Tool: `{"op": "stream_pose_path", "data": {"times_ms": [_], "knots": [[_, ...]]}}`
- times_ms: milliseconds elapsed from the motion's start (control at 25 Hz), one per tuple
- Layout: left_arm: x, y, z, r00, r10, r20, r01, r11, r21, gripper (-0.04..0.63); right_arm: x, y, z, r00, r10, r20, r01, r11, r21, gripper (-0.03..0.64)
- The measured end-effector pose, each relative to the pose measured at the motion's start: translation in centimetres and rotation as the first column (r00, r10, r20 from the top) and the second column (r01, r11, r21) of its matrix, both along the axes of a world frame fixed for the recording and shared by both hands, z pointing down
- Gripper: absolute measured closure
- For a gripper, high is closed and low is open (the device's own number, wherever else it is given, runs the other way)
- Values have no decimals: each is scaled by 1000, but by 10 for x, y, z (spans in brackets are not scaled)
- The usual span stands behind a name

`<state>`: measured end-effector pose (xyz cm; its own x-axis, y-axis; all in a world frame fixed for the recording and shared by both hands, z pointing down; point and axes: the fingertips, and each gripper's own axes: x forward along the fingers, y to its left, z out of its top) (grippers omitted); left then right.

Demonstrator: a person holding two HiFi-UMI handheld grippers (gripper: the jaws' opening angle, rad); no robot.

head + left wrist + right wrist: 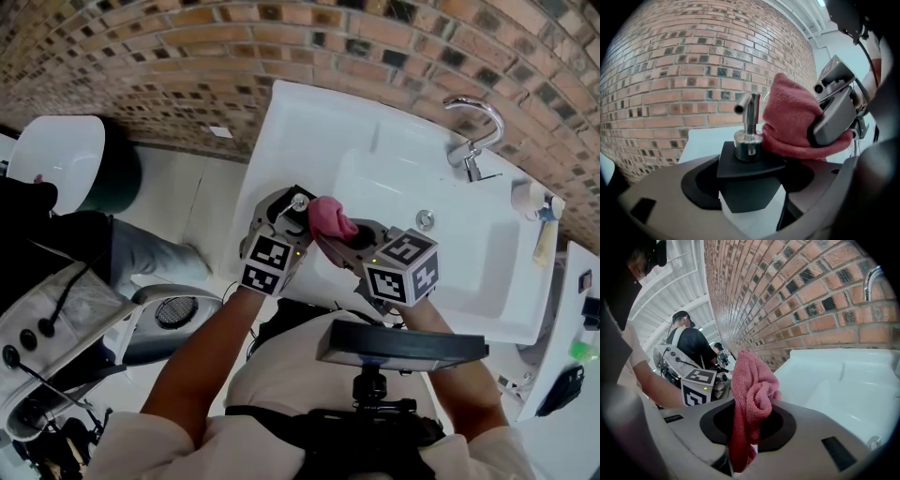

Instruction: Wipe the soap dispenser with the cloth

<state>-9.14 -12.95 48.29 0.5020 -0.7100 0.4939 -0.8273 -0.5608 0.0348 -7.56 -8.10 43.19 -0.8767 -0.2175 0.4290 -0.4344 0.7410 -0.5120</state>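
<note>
My left gripper (pixel 292 212) is shut on the soap dispenser (pixel 298 201) and holds it above the sink's left rim. In the left gripper view the dispenser (pixel 749 161) has a white body, a black shoulder and a chrome pump, and it stands upright between my jaws (pixel 750 192). My right gripper (pixel 343 234) is shut on a bunched pink cloth (pixel 330 217). The cloth (pixel 794 124) lies against the right side of the pump, just above the black shoulder. In the right gripper view the cloth (pixel 752 399) sticks up from between my jaws (pixel 747 430).
A white sink (pixel 450 253) with a chrome tap (pixel 474 131) lies below, against a brick wall (pixel 187 56). A small bottle (pixel 542 202) stands on the sink's right rim. A white round bin (pixel 66 159) and a person with equipment (pixel 689 348) are to the left.
</note>
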Motion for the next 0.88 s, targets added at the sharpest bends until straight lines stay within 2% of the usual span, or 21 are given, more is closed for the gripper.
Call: {"op": "stream_pose_path", "data": {"times_ms": [120,240,320,480,560,600,680,800,840,880], "knots": [[0,4,0,997,66,45,-65,997,-30,216,2,11,-6,1000,-7,27,8,1000,-25,511],[0,14,0,978,185,93,-182,982,-44,195,7,20,-8,999,-16,52,19,999,-45,511],[-2,21,-2,951,267,152,-266,963,-27,190,14,21,-5,998,-11,59,14,999,-51,511],[-30,30,-9,870,377,317,-394,919,-12,183,24,19,-4,998,21,67,-16,998,-66,511],[-48,27,-12,817,423,391,-450,893,-26,180,26,16,-4,997,41,65,-37,997,-71,511],[-54,23,-13,783,450,430,-481,876,-39,172,27,14,-3,997,55,62,-51,996,-75,511],[-58,12,-12,699,509,502,-553,830,-72,172,30,9,-2,994,91,56,-86,992,-88,511],[-46,4,-4,552,615,563,-672,728,-136,165,33,2,4,990,140,36,-135,985,-107,511],[-41,3,-1,511,650,563,-704,692,-159,164,33,0,8,989,149,26,-145,983,-112,511],[-37,4,2,481,681,552,-728,662,-182,164,32,-2,12,988,155,13,-152,982,-116,511]]}}
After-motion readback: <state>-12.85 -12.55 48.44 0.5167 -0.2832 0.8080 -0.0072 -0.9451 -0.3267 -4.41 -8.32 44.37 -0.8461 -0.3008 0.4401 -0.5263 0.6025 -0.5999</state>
